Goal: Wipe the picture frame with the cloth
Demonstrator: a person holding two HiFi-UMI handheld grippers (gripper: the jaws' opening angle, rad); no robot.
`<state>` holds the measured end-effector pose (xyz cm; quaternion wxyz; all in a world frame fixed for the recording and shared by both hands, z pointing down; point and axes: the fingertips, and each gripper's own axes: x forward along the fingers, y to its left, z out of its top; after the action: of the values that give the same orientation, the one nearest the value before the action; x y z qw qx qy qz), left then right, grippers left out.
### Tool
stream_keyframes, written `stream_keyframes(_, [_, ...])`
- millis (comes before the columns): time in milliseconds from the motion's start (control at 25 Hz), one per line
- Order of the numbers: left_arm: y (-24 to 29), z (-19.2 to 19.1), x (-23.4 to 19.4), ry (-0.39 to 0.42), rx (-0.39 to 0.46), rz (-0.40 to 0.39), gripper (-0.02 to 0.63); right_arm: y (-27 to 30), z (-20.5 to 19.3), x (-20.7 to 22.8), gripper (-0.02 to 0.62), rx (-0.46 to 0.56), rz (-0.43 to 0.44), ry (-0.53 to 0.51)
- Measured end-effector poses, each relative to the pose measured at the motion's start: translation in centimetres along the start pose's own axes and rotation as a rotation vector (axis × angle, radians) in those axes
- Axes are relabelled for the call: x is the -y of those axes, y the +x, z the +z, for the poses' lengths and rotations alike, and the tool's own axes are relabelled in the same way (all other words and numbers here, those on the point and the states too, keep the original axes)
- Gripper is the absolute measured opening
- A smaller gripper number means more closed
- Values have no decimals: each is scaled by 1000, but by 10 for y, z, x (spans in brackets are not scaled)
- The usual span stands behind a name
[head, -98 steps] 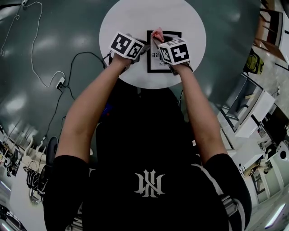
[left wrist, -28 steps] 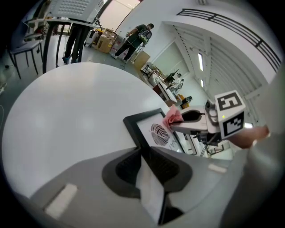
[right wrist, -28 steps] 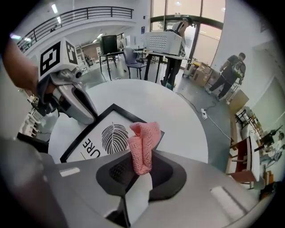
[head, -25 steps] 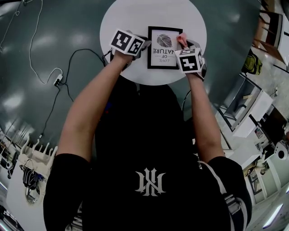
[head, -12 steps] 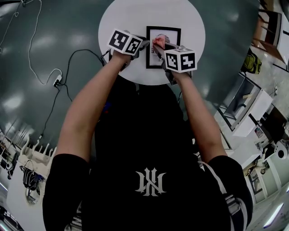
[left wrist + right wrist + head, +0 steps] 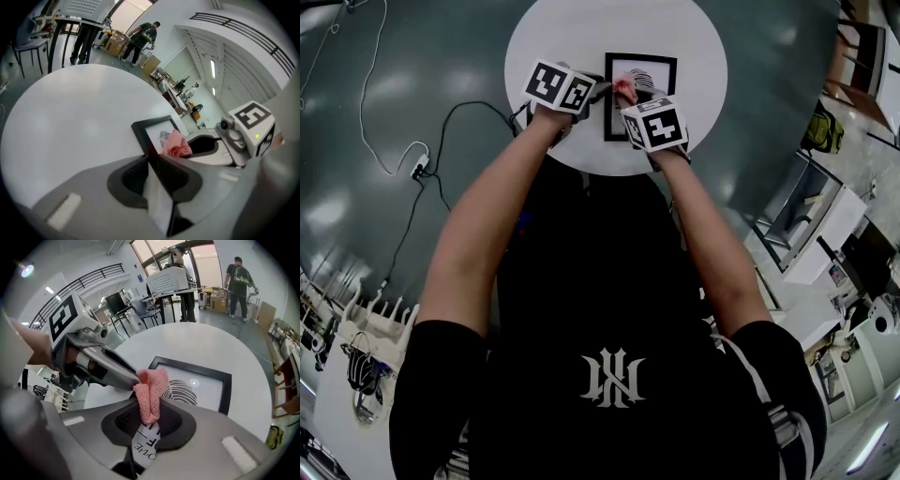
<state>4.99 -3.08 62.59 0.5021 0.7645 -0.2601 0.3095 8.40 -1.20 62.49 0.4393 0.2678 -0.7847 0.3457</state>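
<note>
Pinning the black rectangular picture frame (image 6: pixel 640 57) flat on the round white tabletop (image 6: pixel 572 33), with the left tongs (image 6: pixel 152 157) closed on its left edge. Gripping a bunched pink knitted cloth (image 6: pixel 151 394) in the right tongs (image 6: pixel 150 414), pressed to the glass near that same left side. Probably mid-wipe. Lies lengthwise away from the body, leaving most of the glass rightward of the cloth, within reach of the 1 free arm.

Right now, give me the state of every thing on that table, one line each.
picture frame: lying flat on the table, its left edge clamped in the left claw
cloth: bunched up, pinched in the right claw, over the frame's glass
left claw: shut on the frame
right claw: shut on the cloth
</note>
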Motion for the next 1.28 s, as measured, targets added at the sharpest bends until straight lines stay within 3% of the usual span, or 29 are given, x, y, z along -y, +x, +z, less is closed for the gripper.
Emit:
stream_keyframes(440, [1,-1,-4,2,1,0,69,-22,-23,56,66,-41,-188,-44])
stream_keyframes(800, [-1,2,-2,12,-13,15,69,-38,-24,76,66,-106,-389,-309])
stream_keyframes(1000, [-1,3,-3,7,-16,11,69,-50,-27,93,67,-120,-445,-328])
stream_keyframes(1160, [0,2,-2,4,-14,11,67,-65,-30,110,67,-42,-393,-151])
stream_keyframes(1280, [-1,2,-2,-2,-9,6,67,-65,-8,72,67,97,-165,8])
